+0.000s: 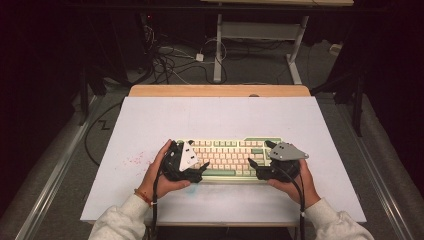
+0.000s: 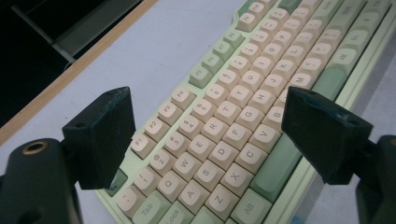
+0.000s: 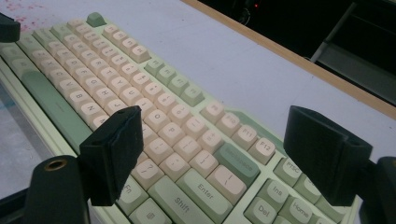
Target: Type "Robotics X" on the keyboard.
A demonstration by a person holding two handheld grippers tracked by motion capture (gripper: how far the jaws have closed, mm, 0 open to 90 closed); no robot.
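The keyboard is lying on the near half of the white table, roughly centred between the person's hands, with its long side running left to right. The left gripper is hovering at the keyboard's left end, and the left hand is wrapping around it from the near side. In the left gripper view, its jaws are standing wide apart with nothing between them but the keys below; the left gripper is gripping nothing, and whether its tips are touching the keys cannot be told. The right gripper is sitting at the keyboard's right end, held by the right hand, with its grey plate on top. In the right gripper view, the right gripper is likewise spread wide over the Enter and Shift keys, holding nothing.

The high view is showing the whole table, its wooden far edge, faint red specks to the left of the keyboard, and cables on the floor beyond. The gripper views are showing what the high view is too distant to give: the lettering on the cream and green keys, with the left end of the keyboard in one and the right end of the keyboard in the other.
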